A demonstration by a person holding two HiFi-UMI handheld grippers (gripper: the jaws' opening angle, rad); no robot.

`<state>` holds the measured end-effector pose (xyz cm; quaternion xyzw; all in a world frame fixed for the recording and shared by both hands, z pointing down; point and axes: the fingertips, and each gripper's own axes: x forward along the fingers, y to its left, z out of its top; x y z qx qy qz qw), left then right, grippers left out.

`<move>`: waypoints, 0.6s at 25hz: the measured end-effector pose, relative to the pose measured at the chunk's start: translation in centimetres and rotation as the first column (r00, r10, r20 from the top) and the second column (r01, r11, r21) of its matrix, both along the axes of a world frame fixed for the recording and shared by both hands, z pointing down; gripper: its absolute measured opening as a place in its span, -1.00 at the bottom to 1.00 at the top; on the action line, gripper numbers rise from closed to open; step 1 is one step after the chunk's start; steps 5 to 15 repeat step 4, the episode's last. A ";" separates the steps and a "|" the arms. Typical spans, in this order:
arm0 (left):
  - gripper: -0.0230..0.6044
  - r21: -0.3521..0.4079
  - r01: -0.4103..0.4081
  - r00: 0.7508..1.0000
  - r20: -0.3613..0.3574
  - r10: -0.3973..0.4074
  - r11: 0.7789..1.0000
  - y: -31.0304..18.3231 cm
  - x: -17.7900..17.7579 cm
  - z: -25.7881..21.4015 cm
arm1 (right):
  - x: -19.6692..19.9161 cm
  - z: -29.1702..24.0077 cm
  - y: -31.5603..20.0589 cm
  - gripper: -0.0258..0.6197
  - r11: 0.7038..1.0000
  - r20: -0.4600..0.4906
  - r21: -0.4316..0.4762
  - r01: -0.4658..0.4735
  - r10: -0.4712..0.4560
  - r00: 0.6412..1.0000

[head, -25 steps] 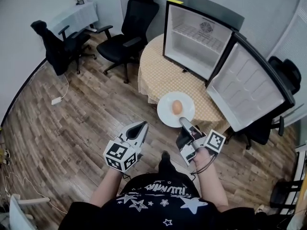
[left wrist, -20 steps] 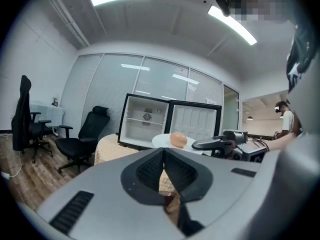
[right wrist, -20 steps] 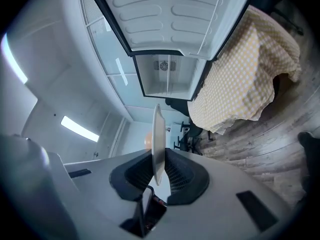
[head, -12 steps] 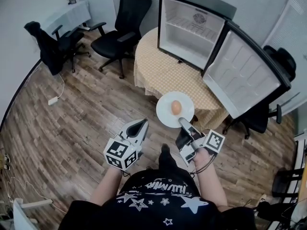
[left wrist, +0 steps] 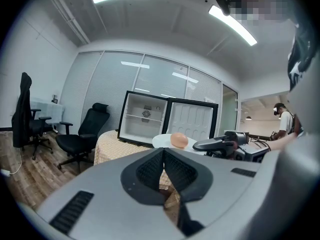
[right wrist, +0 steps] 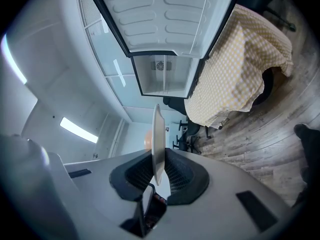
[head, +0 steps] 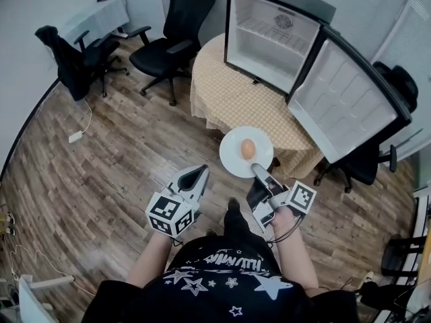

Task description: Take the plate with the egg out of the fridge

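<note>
The wood-plank floor (head: 114,167) spread out in front of and to the left of the mini fridge (head: 269,36), which stood on a round table (head: 225,96) draped in a yellow checked cloth. The fridge's white interior was bare on its wire shelf. Its door (head: 343,106) hung wide open to the fridge's right, reaching out past the table edge. Two black office chairs (head: 168,39) stood on the floor to the left of the fridge, the farther one (head: 71,56) with a dark garment over its back, and a third chair (head: 380,160) sat partly hidden behind the open fridge door. A white desk (head: 101,19) stood against the wall far to the left of the fridge. The white plate (head: 232,157) was out of the fridge, held level in the air in front of it, just past the table's near edge. The right gripper (head: 257,172) had its jaws clamped on the plate's near rim, the rim sandwiched between both pads. The left gripper (head: 193,178) hovered beside it, farther left of the fridge, with its jaws pressed together on nothing. The brown egg (head: 248,149) lay near the middle of the plate.
</note>
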<state>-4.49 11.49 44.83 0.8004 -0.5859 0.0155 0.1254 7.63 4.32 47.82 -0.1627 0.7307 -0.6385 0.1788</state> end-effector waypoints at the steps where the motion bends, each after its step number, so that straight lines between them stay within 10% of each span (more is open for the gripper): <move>1: -0.90 -0.001 0.001 1.000 0.000 -0.001 1.000 0.0 0.0 0.0 | 0.0 0.1 0.0 -0.73 1.000 0.000 -0.001 0.001 -0.001 1.000; 15: -0.90 -0.002 0.005 1.000 -0.002 -0.005 1.000 -0.1 -0.2 0.1 | -0.1 0.1 0.0 -0.73 1.000 0.001 -0.006 0.001 -0.001 1.000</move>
